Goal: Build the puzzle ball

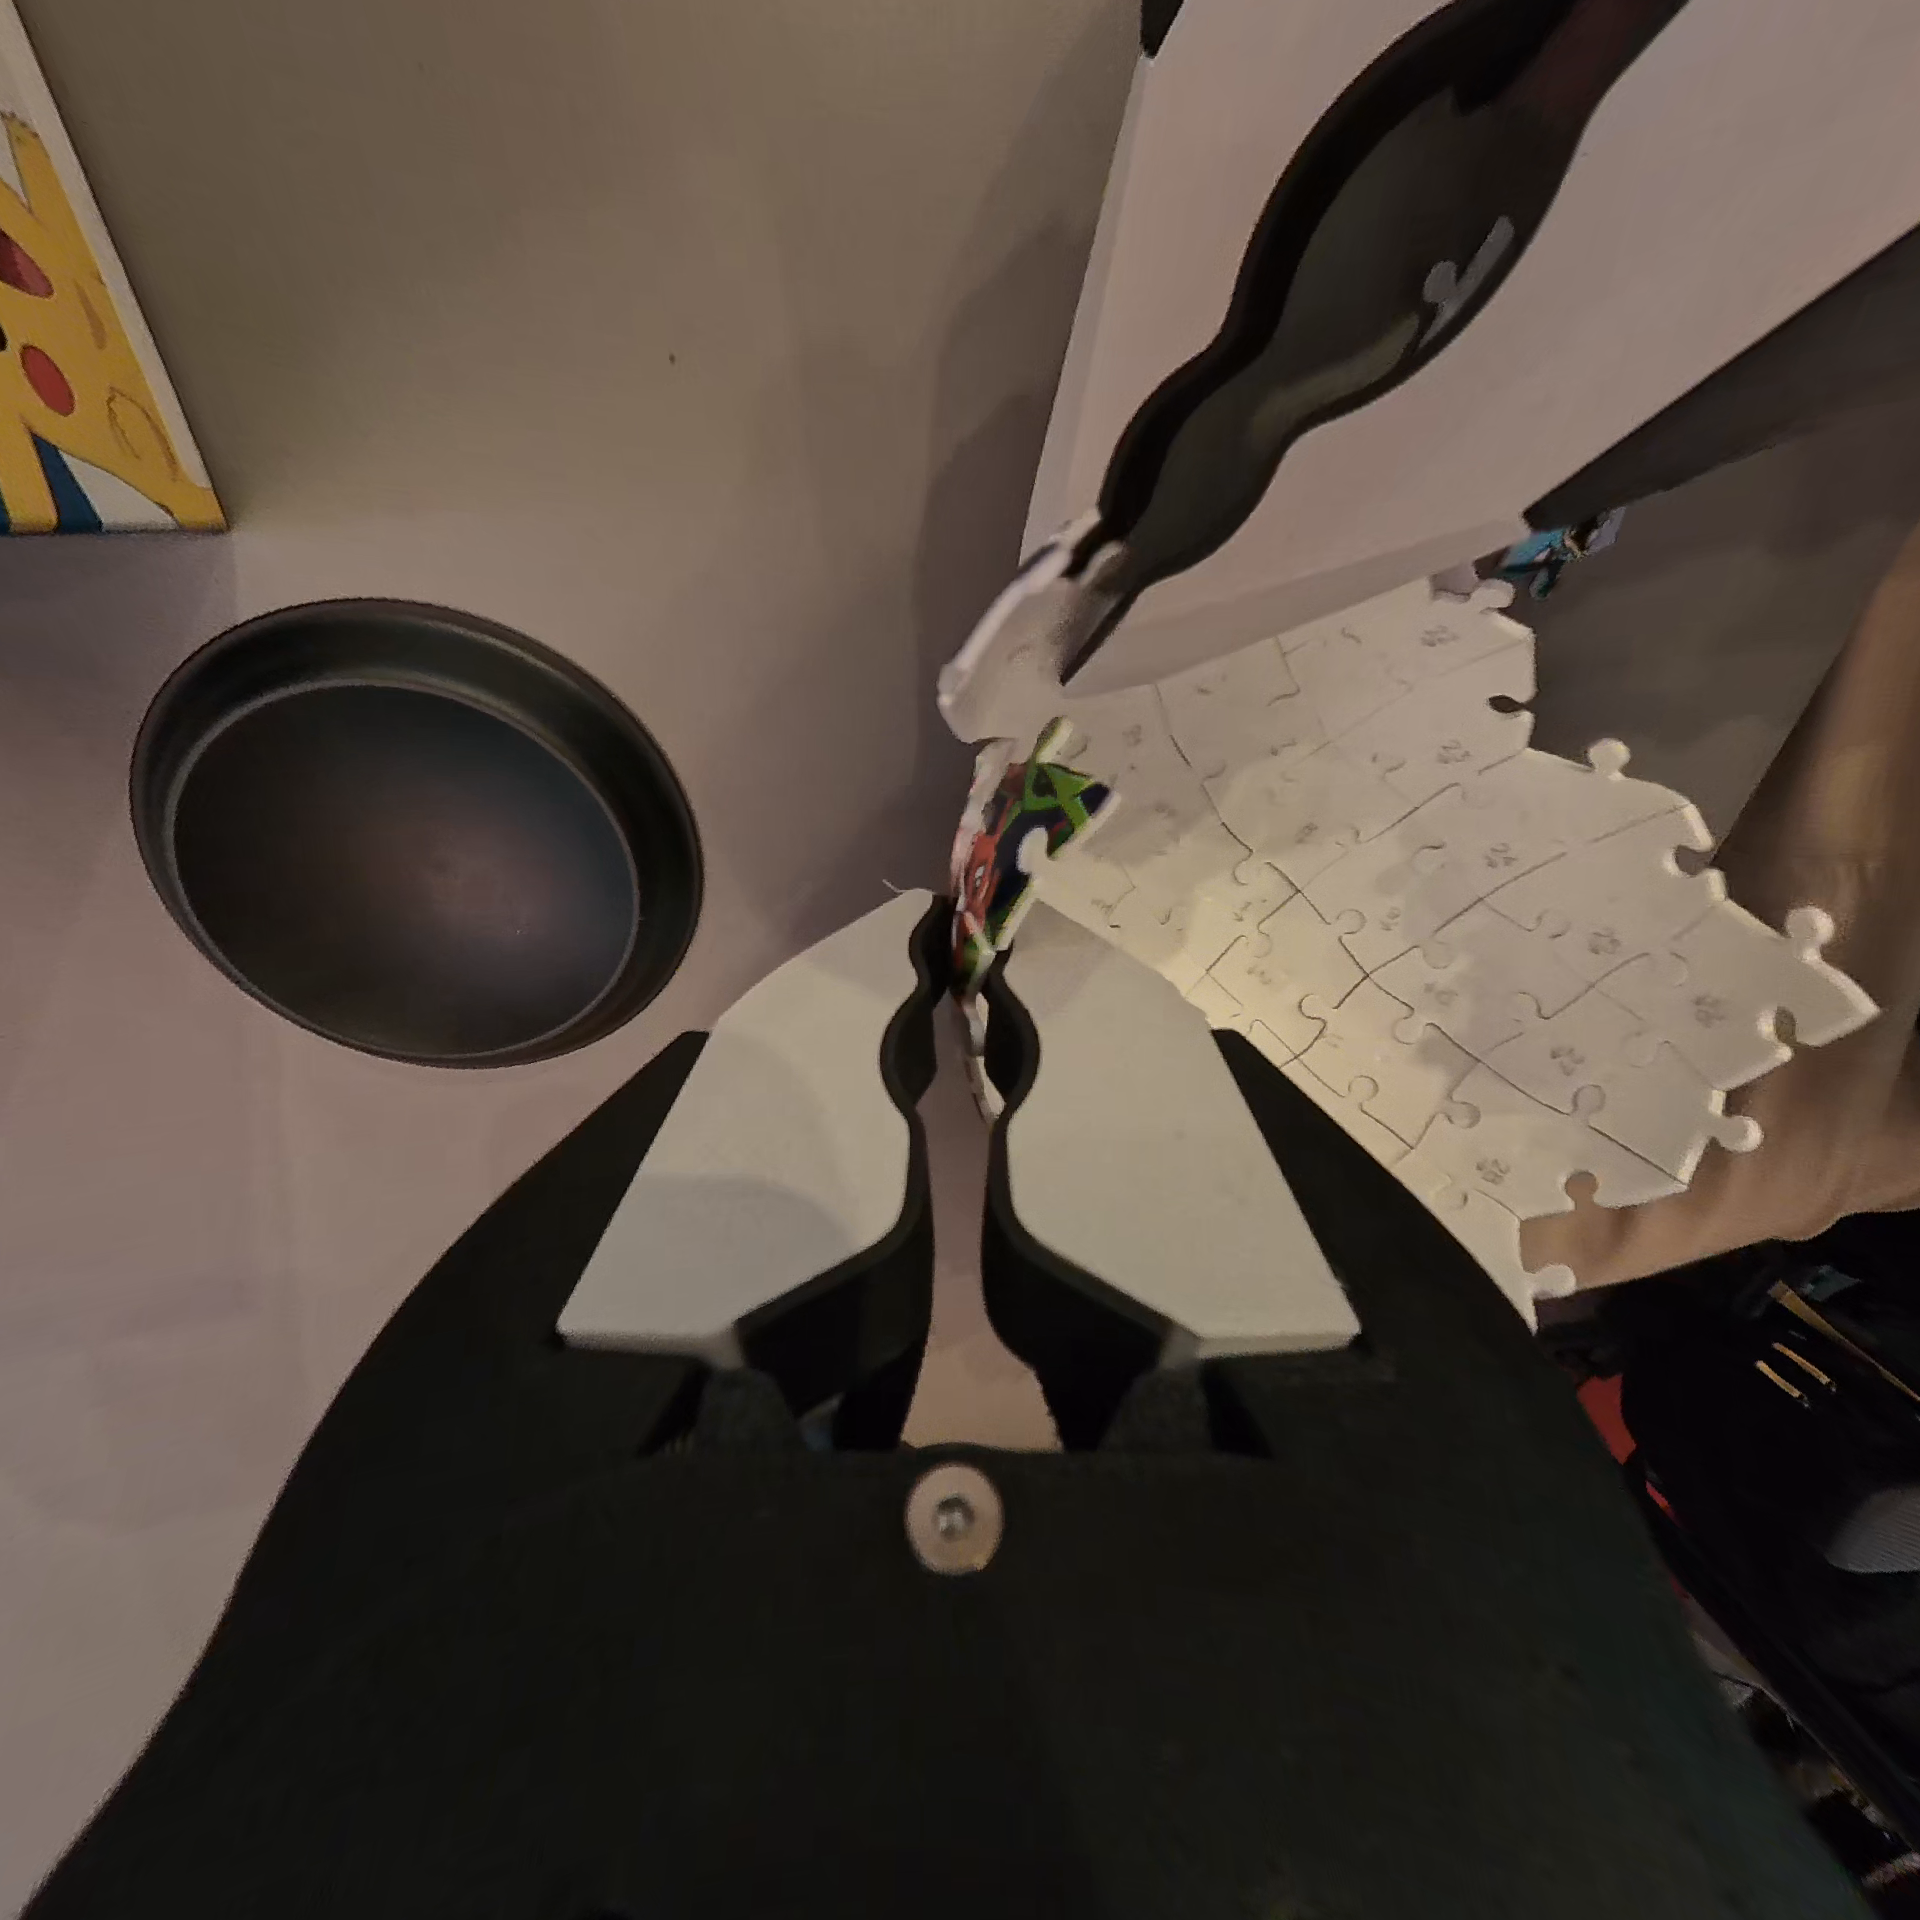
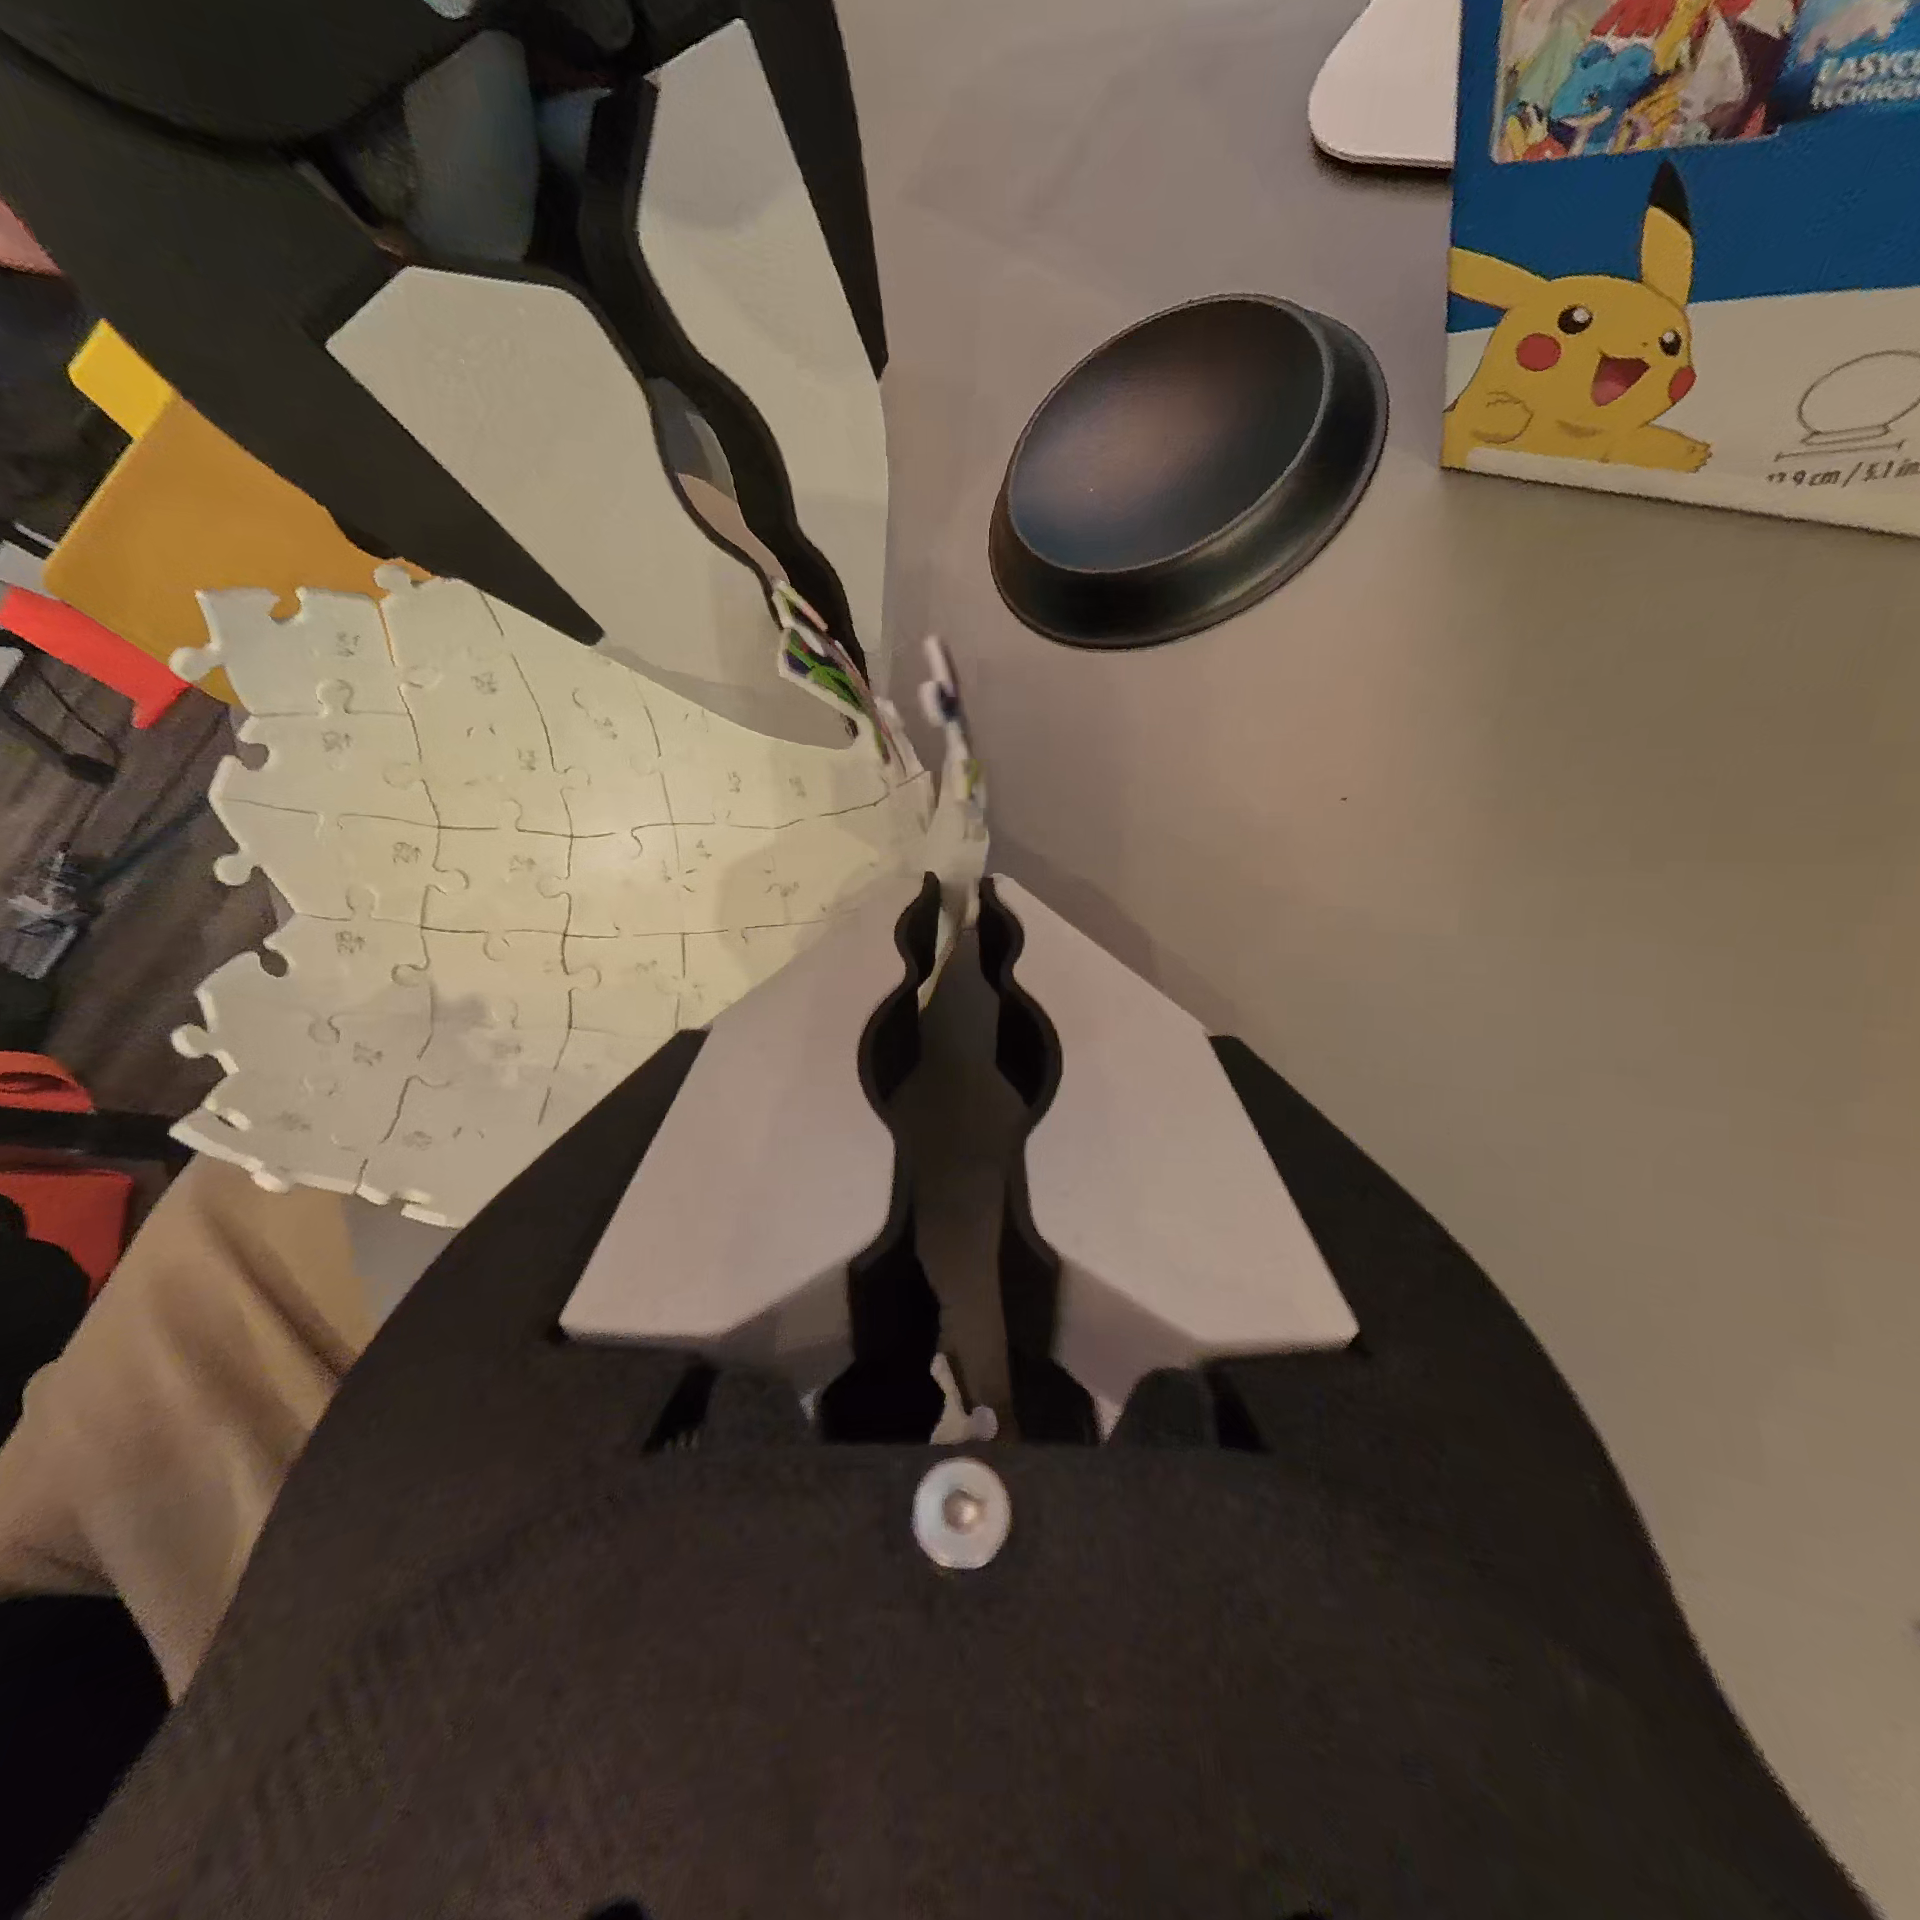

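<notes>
While the curved puzzle shell (image 1: 1455, 935) hangs in the air above the grey table (image 1: 520, 312), both tongs pinch its near rim: the left tongs (image 1: 961, 971) clamp a printed edge piece (image 1: 997, 862), the right tongs (image 2: 956, 904) grip the rim just beside it, converging from opposite sides. The shell's white inner face fans away towards the person, with the dark round stand (image 2: 1184, 468) well apart.

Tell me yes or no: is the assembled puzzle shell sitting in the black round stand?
No: the black round stand lies empty on the table, while the curved puzzle shell is held up beside it by both tongs.
</notes>
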`<state>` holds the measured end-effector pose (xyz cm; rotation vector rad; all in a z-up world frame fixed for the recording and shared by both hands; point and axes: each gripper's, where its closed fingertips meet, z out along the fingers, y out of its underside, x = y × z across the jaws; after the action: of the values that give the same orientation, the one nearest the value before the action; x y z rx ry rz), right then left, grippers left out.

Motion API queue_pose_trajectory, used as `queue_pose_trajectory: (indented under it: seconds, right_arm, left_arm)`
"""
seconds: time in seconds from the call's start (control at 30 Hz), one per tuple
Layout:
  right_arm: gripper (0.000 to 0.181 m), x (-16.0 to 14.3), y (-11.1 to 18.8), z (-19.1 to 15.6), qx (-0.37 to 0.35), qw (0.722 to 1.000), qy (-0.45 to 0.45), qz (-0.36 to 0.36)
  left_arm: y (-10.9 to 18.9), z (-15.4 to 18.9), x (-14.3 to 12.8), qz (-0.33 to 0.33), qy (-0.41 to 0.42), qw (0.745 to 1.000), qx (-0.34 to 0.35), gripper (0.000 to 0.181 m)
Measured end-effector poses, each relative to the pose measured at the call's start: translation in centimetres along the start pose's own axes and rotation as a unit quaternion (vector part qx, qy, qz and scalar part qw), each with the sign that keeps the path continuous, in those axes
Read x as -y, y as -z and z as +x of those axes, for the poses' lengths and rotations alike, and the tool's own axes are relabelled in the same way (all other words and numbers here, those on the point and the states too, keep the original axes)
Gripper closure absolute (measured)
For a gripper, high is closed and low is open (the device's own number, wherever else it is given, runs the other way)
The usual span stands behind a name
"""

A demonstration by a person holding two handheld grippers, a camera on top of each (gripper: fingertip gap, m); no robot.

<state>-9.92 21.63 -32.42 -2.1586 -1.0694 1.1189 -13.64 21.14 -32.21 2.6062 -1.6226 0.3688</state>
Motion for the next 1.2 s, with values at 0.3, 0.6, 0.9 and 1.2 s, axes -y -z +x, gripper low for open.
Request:
queue_pose_trajectory:
  seconds: [0.3, 0.6, 0.9, 1.2]
  right_arm:
    - [0.174, -0.15, -0.51, -0.38, 0.033, 0.999, 0.006, -0.016]
    - [0.180, -0.25, -0.49, -0.69, 0.017, 0.998, 0.062, -0.027]
    - [0.177, -0.06, -0.52, -0.57, 0.022, 0.999, 0.036, -0.021]
    - [0.176, 0.11, -0.51, -0.61, 0.041, 0.999, 0.018, -0.011]
  left_arm:
    - [-0.32, 0.06, -0.48, -0.001, 0.008, 1.000, -0.006, 0.178]
    - [-0.33, 0.05, -0.33, 0.003, 0.009, 1.000, -0.006, 0.178]
    - [-0.22, 0.08, -0.45, 0.014, 0.014, 1.000, -0.006, 0.178]
    - [-0.37, 0.18, -0.57, 0.035, 0.023, 0.999, -0.008, 0.178]
